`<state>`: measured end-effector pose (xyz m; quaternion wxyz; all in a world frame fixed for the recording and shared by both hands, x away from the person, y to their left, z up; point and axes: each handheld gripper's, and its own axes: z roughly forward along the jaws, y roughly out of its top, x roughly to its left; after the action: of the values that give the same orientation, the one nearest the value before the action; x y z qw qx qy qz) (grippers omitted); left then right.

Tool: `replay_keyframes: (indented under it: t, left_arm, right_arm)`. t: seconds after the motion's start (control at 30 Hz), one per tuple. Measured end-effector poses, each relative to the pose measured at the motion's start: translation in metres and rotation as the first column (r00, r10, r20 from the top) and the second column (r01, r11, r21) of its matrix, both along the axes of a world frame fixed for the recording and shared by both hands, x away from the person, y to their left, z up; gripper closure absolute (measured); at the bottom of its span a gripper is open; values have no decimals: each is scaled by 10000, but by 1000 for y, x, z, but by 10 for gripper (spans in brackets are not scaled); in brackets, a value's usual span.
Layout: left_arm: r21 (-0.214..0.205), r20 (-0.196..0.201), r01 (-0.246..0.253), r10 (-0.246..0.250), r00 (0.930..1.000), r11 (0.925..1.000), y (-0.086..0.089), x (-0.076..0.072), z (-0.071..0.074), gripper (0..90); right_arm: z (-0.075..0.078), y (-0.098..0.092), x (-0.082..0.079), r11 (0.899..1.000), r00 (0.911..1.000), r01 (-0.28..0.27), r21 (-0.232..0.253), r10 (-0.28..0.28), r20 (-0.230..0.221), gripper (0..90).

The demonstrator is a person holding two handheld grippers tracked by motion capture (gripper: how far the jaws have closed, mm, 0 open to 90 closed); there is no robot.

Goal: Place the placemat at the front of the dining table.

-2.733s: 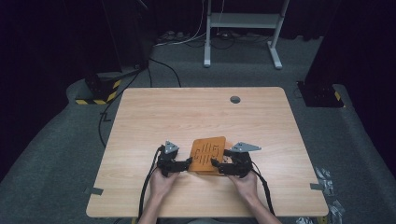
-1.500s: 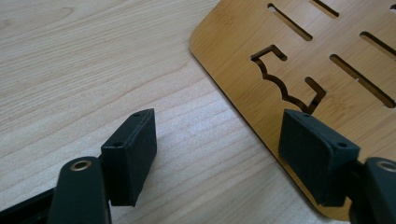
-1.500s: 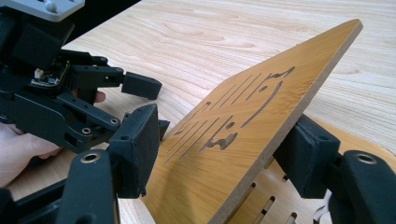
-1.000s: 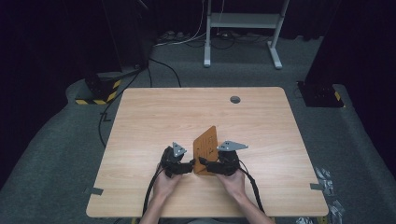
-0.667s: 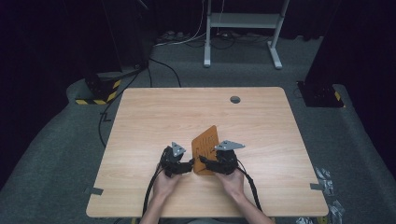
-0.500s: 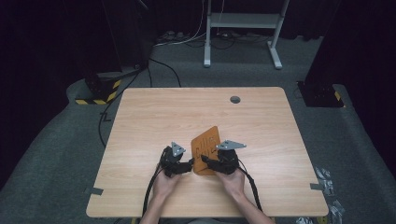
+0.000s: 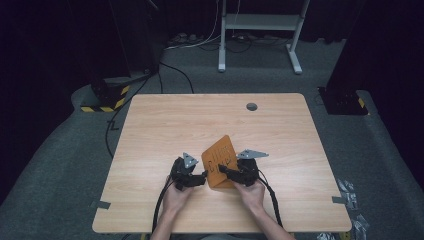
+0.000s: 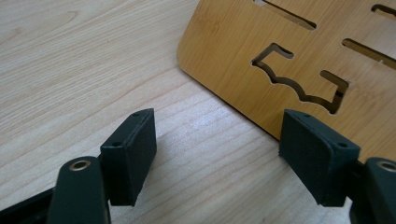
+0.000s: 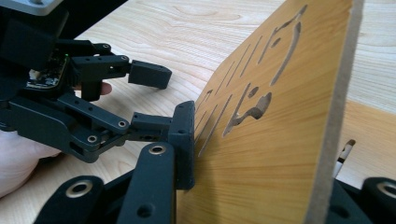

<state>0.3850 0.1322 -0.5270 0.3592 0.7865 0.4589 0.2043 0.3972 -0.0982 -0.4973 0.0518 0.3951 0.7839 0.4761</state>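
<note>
On the floor around: grey carpet (image 7: 65, 165), a white metal frame (image 7: 260, 22) at the far side, black cables trailing off the left edge, and a yellow-and-black striped block (image 7: 102, 102) near the far-left corner.
Tabletop (image 7: 165, 125): pale wood with rounded corners; a small round grey disc (image 7: 251, 106) lies near its far edge, well apart from everything else.
Board (image 7: 220, 161): an orange-brown wooden panel with cut-out slots and a wavy-edged opening, near the front middle of the tabletop between the two grippers; it stands tilted, one edge raised, lower part resting on the wood.
Right gripper (image 7: 231, 172): held by the person's right hand (image 7: 251, 192); its fingers (image 9: 184, 140) are clamped on the board, one pad flat against the slotted face, the other behind the panel's edge.
Left gripper (image 7: 197, 176): held by the left hand (image 7: 176, 196), just beside the board's near-left corner; its fingers (image 8: 135, 149) are spread wide over bare tabletop with nothing between them, and one pad overlaps the board's edge in the left gripper view, though contact cannot be told.
</note>
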Motion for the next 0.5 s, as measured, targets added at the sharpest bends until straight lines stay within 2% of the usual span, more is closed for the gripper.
replay_keyframes:
  t: [0.17, 0.47, 0.5]
  left_arm:
    - [-51, -5, -122, 122, 9999, 9999, 4, -2, 0, 276]
    - [-487, 165, -588, 597, 9981, 9971, 11, -5, 2, 281]
    - [-633, 184, -671, 684, 9975, 9957, 12, -5, 2, 281]
  right_arm:
    - [1, -1, 0, 9995, 9996, -172, 256, 177, -203, 735]
    - [4, 0, -1, 9967, 9978, -503, 631, 529, -399, 781]
    - [5, 0, -1, 9959, 9975, -602, 670, 626, -337, 794]
